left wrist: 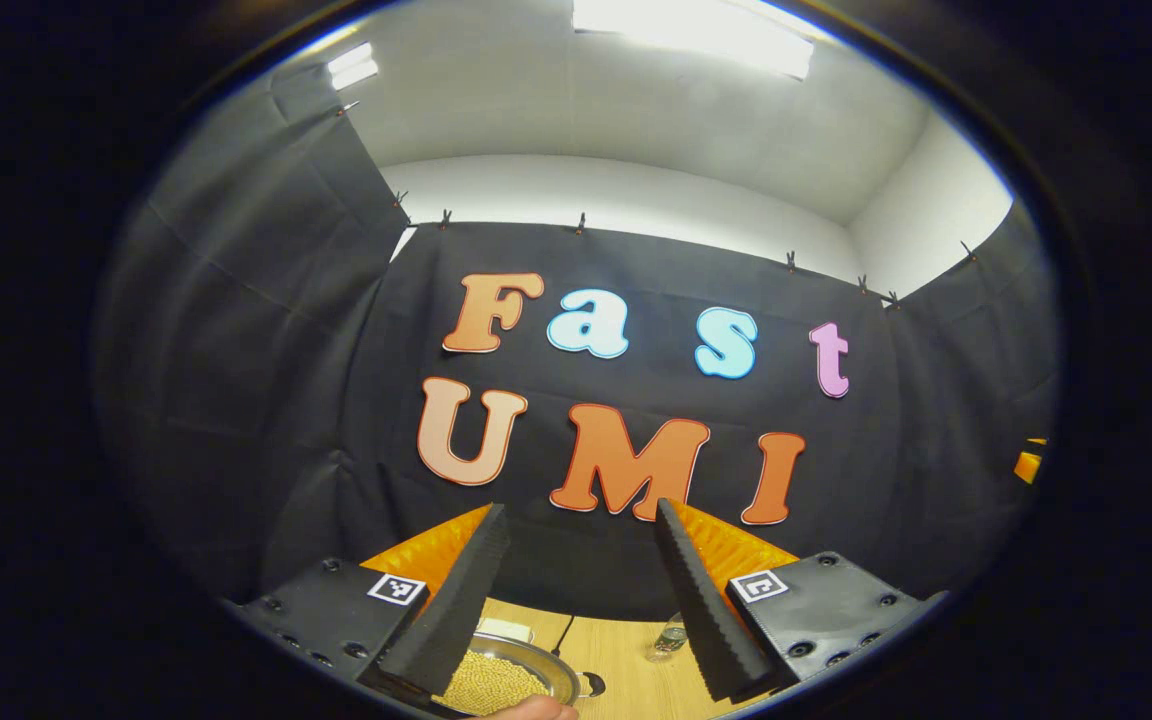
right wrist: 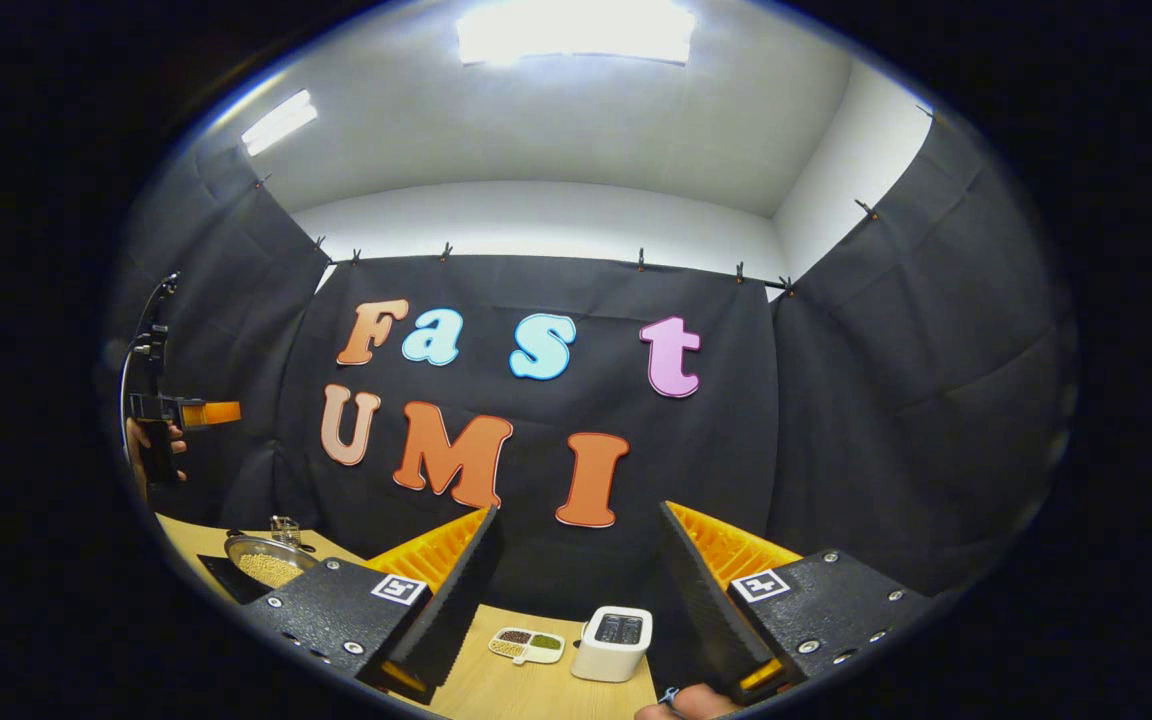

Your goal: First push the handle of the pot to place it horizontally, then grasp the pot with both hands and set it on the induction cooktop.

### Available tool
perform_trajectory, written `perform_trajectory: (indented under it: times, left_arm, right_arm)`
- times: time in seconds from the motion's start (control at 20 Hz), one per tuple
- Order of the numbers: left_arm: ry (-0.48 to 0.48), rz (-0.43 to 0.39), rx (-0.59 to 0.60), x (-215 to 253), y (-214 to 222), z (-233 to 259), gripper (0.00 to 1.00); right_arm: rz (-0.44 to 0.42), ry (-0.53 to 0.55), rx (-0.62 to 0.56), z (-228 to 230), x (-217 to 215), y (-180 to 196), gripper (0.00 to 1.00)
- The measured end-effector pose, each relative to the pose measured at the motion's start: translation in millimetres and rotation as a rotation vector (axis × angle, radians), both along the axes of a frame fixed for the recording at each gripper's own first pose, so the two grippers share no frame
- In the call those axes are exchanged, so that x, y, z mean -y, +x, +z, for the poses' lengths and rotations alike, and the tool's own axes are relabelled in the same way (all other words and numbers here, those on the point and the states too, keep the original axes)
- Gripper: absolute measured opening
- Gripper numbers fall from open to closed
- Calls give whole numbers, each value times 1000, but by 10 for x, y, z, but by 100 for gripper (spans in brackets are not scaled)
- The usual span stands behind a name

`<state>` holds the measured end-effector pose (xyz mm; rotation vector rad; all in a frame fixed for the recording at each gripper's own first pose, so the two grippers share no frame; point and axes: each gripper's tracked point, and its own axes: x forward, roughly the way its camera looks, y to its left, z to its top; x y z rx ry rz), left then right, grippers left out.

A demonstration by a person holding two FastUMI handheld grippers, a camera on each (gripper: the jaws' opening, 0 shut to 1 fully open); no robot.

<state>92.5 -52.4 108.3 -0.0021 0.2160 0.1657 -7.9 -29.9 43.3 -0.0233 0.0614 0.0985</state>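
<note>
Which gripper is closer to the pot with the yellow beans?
Left. The left gripper hangs right above the pot, jaws open. The right gripper is off to its side, with the pot farther away.

Black cloth wall (right wrist: 536,460) hangs straight ahead of the claw, clipped along its top edge w/ small clips, more cloth panels (right wrist: 916,380) folding in on both sides. Above the cloth, a plain white wall (right wrist: 536,220) & white ceiling (left wrist: 636,110). Bright ceiling light panel (right wrist: 576,30) overhead, a 2nd strip light (right wrist: 279,120) up & to the left. Below the claw, light wood desk (right wrist: 516,685) meets the cloth.
</note>
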Motion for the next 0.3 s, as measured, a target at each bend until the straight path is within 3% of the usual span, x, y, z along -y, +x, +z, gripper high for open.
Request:
perform_trajectory:
  times: [0.3]
  left_arm:
    - [-38, 11, 46, 4, 108, 62, 96]
  right_arm:
    - [19, 5, 5, -86, 9, -10, 95]
